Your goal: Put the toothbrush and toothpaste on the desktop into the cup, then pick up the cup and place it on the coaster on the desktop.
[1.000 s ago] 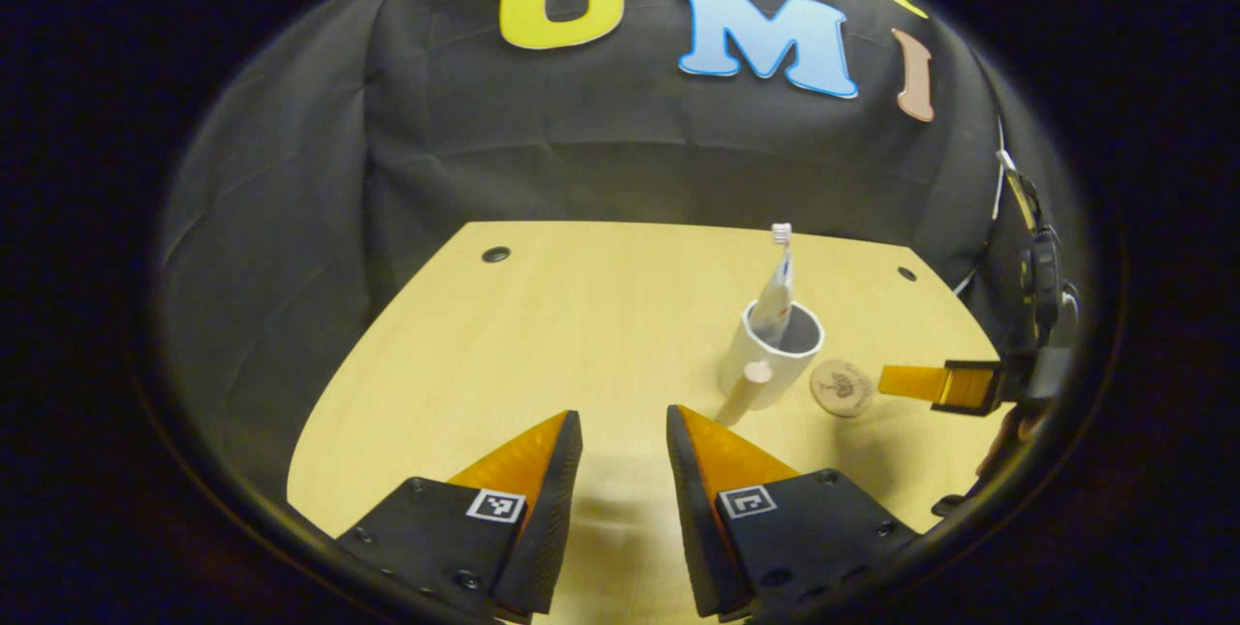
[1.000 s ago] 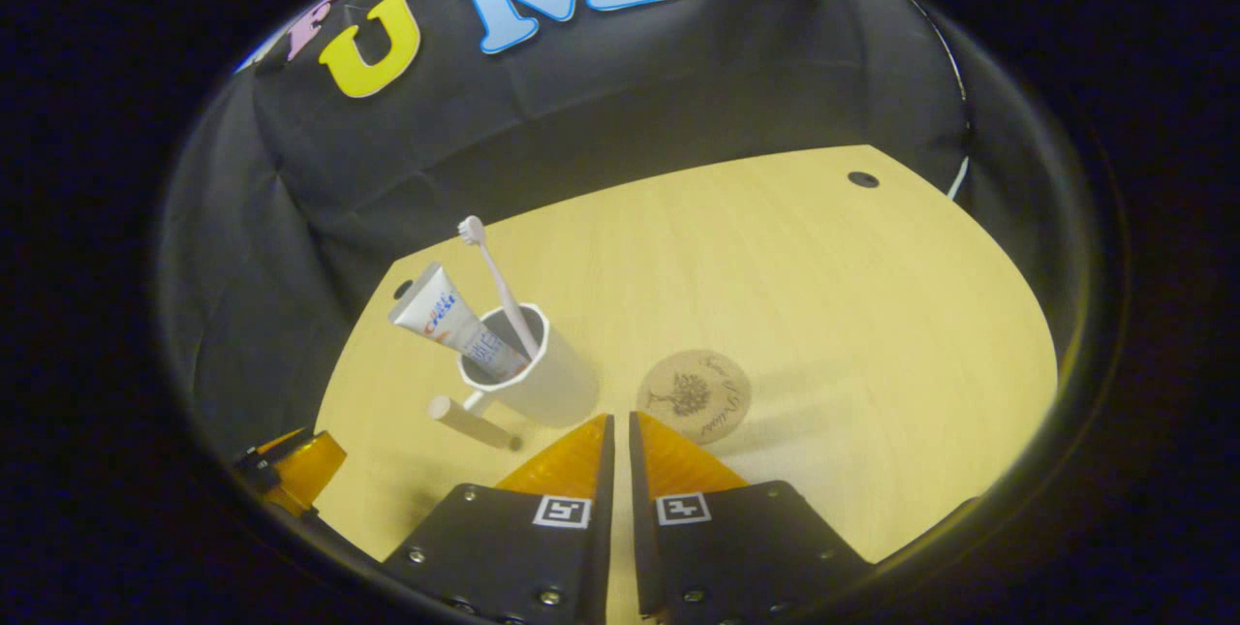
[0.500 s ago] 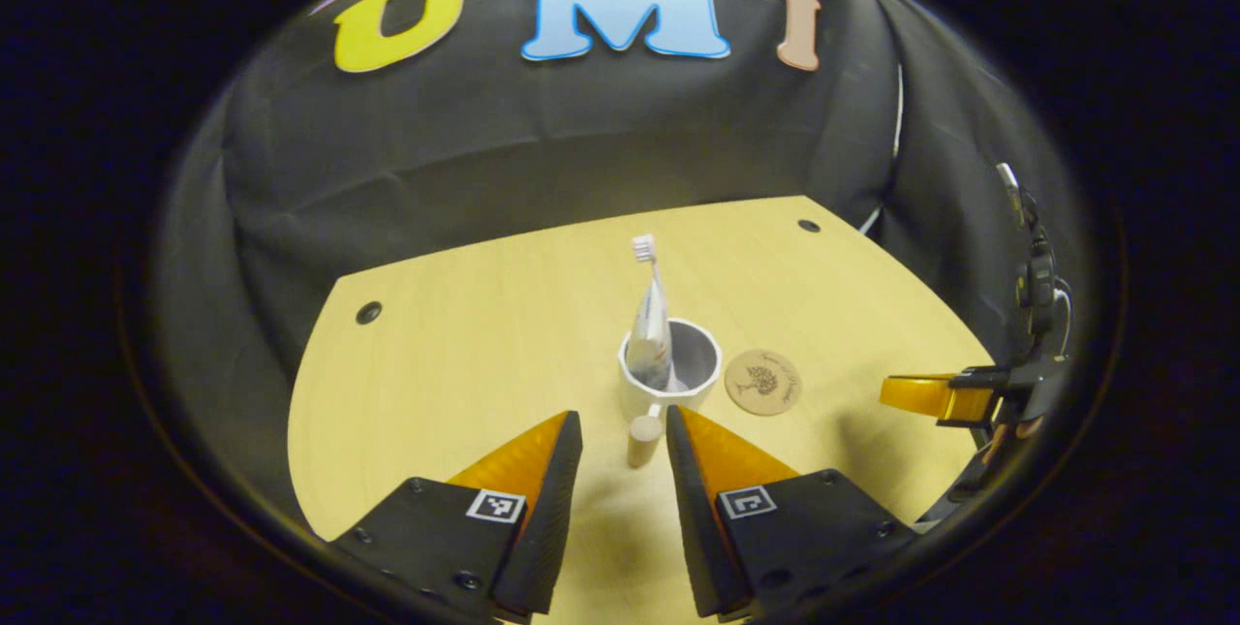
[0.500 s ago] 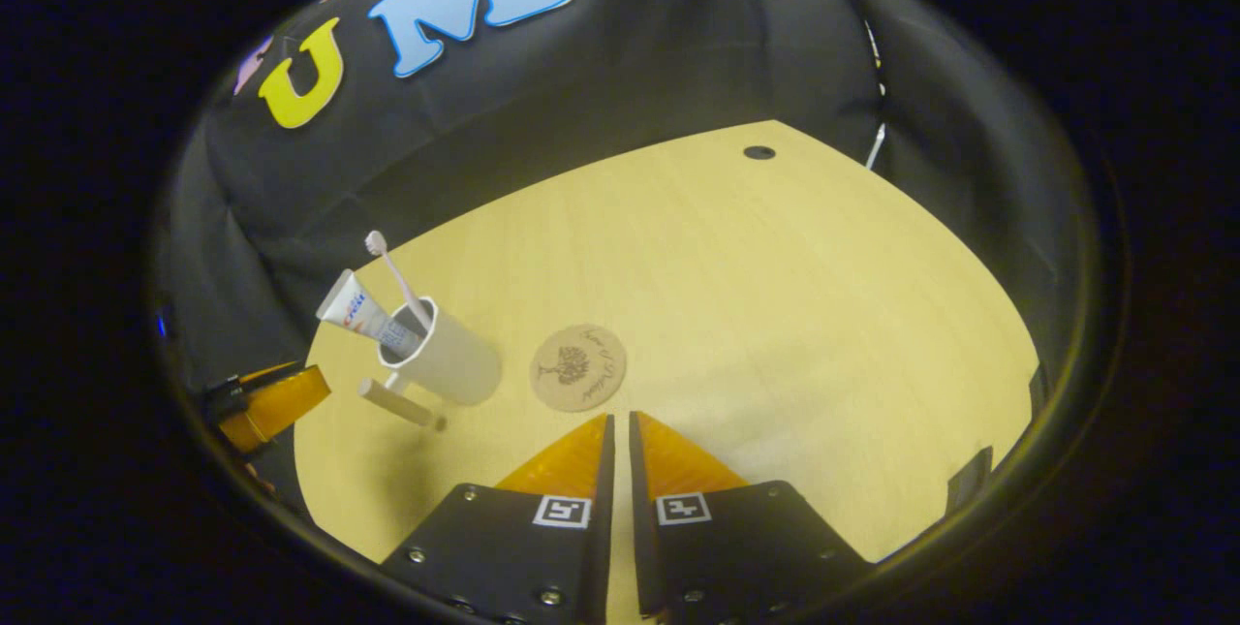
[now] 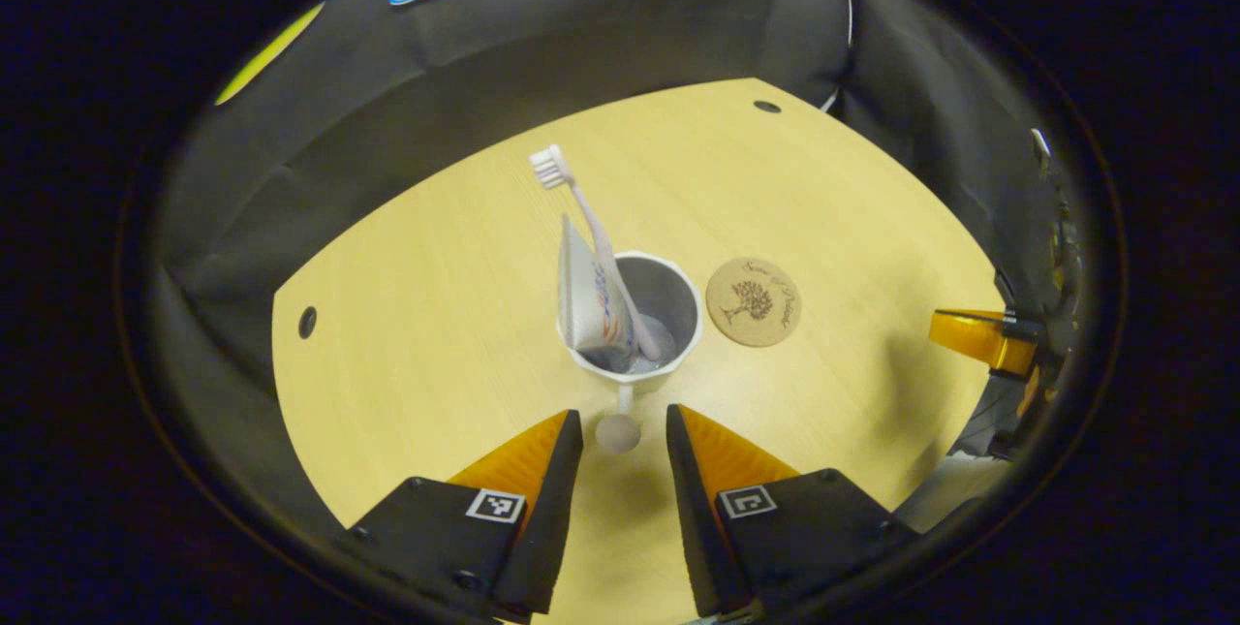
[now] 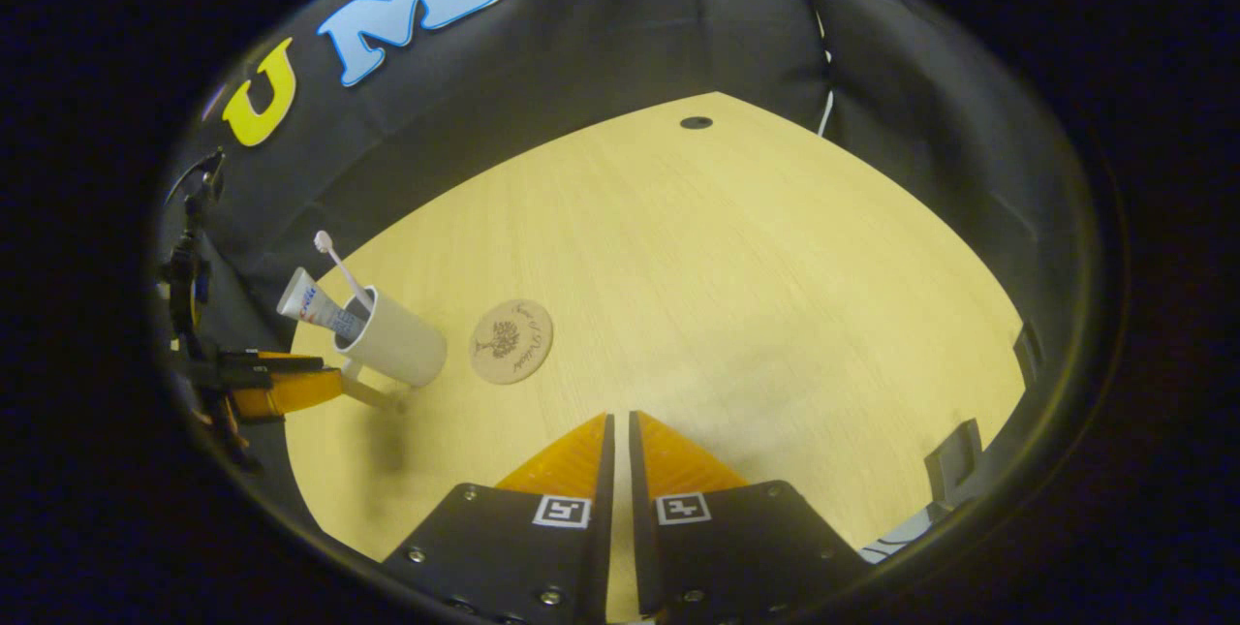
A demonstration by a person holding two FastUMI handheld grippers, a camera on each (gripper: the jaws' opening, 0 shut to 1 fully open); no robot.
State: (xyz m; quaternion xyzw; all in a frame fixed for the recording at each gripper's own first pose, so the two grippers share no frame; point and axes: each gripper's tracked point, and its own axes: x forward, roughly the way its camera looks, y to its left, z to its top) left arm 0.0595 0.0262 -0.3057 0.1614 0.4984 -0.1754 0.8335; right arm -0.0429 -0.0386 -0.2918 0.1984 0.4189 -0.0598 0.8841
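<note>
Left gripper view looks down on the white cup (image 5: 635, 320), which stands upright on the pale wooden bench (image 5: 436, 315) near its middle, with the toothbrush (image 5: 591, 228) and the toothpaste tube (image 5: 586, 296) both leaning inside it, the brush head sticking up above the rim. The cup's handle, a short stem ending in a wooden knob (image 5: 617, 431), points toward the camera, and the knob sits between the tips of the left gripper (image 5: 623, 431), whose fingers (image 5: 542, 455) stand apart on either side of it without touching. Just to the right of the cup, apart from it, lies the round cork coaster (image 5: 754, 300) with a tree printed on it. At the right edge of this view the right gripper (image 5: 978, 336) hangs above the bench's rim. Right gripper view shows the cup (image 6: 392, 346) and the coaster (image 6: 511, 341) off to the left, and the right gripper's own fingers (image 6: 572, 460) nearly closed, a thin gap between them, holding nothing.
</note>
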